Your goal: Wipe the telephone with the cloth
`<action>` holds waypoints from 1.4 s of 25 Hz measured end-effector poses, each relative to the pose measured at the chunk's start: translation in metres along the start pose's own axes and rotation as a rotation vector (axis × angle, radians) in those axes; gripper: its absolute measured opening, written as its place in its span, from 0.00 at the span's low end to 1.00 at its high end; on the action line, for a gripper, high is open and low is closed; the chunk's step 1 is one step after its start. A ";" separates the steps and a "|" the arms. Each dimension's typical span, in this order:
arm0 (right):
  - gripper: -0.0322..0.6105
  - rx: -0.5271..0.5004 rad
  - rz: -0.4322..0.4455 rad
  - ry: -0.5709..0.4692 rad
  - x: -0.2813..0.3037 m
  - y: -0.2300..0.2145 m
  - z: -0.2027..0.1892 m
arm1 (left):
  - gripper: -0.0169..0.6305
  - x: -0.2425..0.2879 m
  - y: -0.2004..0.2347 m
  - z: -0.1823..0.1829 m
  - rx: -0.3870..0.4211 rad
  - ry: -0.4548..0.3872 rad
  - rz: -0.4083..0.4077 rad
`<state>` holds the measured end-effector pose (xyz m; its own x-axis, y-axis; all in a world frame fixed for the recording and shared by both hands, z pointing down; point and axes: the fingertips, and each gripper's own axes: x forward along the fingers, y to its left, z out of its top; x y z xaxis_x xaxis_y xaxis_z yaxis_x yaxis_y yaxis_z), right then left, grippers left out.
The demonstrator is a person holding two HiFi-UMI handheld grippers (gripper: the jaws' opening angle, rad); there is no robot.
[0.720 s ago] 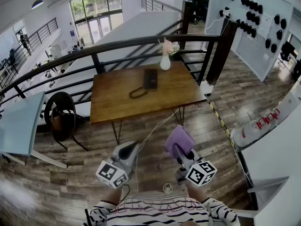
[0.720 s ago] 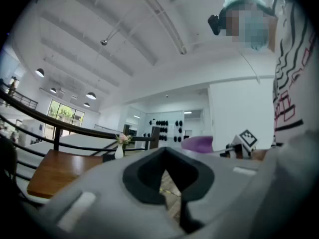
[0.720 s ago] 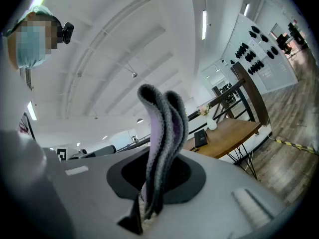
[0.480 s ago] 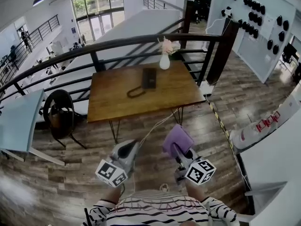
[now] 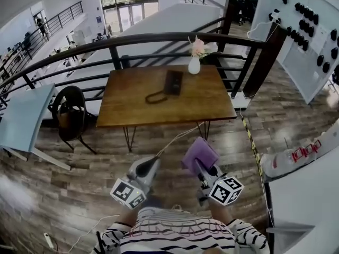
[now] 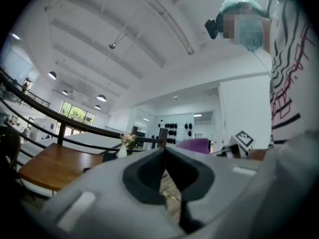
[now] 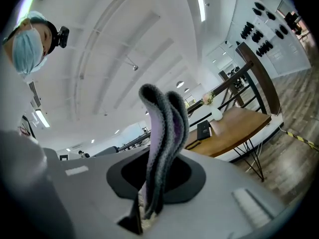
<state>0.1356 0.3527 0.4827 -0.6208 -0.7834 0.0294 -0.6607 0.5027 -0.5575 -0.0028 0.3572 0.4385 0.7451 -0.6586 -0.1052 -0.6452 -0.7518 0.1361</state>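
A black telephone (image 5: 172, 82) with a curled cord lies on the wooden table (image 5: 127, 107), well ahead of both grippers. It also shows small in the right gripper view as the telephone (image 7: 203, 130). My right gripper (image 5: 200, 165) is shut on a folded purple cloth (image 5: 199, 153), which stands up between the jaws as the cloth (image 7: 164, 133). The left gripper (image 5: 147, 167) is held low beside it, shut with nothing in it; its jaws meet at the left gripper (image 6: 167, 156). Both hover over the floor, short of the table.
A white vase with pink flowers (image 5: 195, 62) stands at the table's far edge by a dark railing (image 5: 159, 38). A black chair (image 5: 69, 115) and a pale blue table (image 5: 24, 120) are at left. A cable (image 5: 175, 139) runs from the table to the floor.
The view has shifted: the table now appears slightly nearer and lower in the head view. Both grippers keep the same hold and pose.
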 end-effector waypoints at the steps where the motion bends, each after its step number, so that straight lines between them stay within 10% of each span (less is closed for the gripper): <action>1: 0.13 0.005 0.005 0.002 0.003 -0.003 0.002 | 0.03 0.004 0.002 -0.002 0.000 0.005 0.002; 35: 0.13 0.043 -0.191 -0.086 0.262 -0.062 0.057 | 0.03 0.127 0.286 0.024 -0.098 0.033 -0.223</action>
<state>0.0382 0.0956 0.4776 -0.4460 -0.8924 0.0680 -0.7433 0.3270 -0.5836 -0.0967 0.0581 0.4404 0.8736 -0.4737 -0.1117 -0.4456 -0.8708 0.2079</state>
